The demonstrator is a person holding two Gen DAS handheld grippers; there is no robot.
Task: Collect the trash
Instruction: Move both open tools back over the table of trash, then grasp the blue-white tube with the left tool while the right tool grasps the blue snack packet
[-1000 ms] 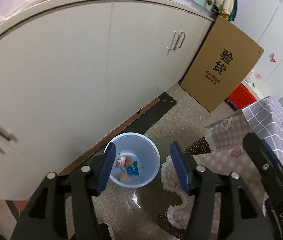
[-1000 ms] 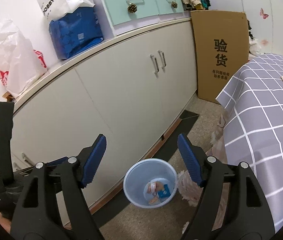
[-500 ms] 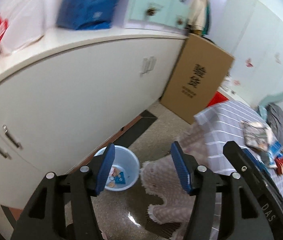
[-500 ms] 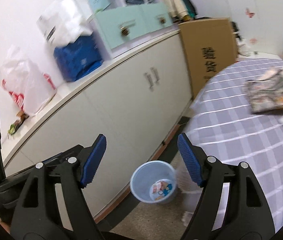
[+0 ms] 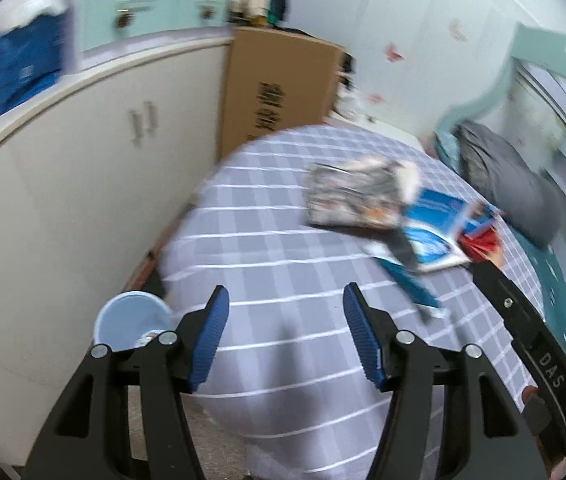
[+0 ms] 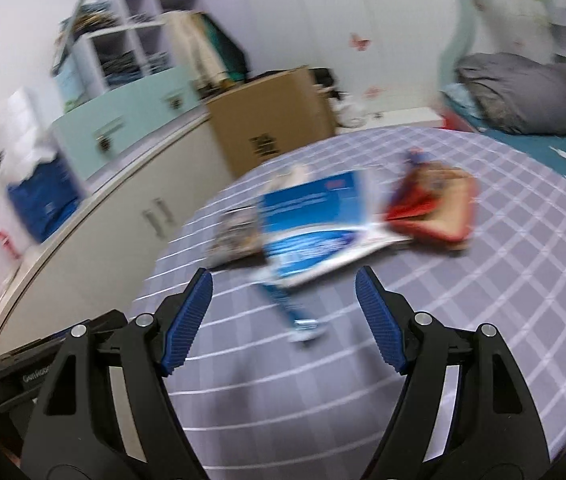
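My left gripper (image 5: 285, 330) is open and empty above the near edge of a round table with a grey checked cloth (image 5: 283, 240). My right gripper (image 6: 283, 316) is open and empty too, over the same cloth (image 6: 483, 280). On the table lie a patterned magazine (image 5: 357, 196), a blue-and-white booklet (image 6: 315, 226), a red packet (image 6: 435, 208) and a thin blue wrapper (image 6: 287, 306), all blurred. The blue wrapper (image 5: 415, 286) lies ahead and right of the left gripper. The pale blue bin (image 5: 131, 322) stands on the floor at the lower left.
White cabinets (image 5: 83, 200) run along the left wall with a large cardboard box (image 5: 279, 92) leaning at their far end. A grey cushion (image 6: 523, 96) lies on a teal bed behind the table. Bags sit on the cabinet top (image 6: 39, 184).
Both views have swung right and up, from the bin on the floor to the tabletop. The bin has slid to the lower left of the left wrist view and out of the right wrist view.
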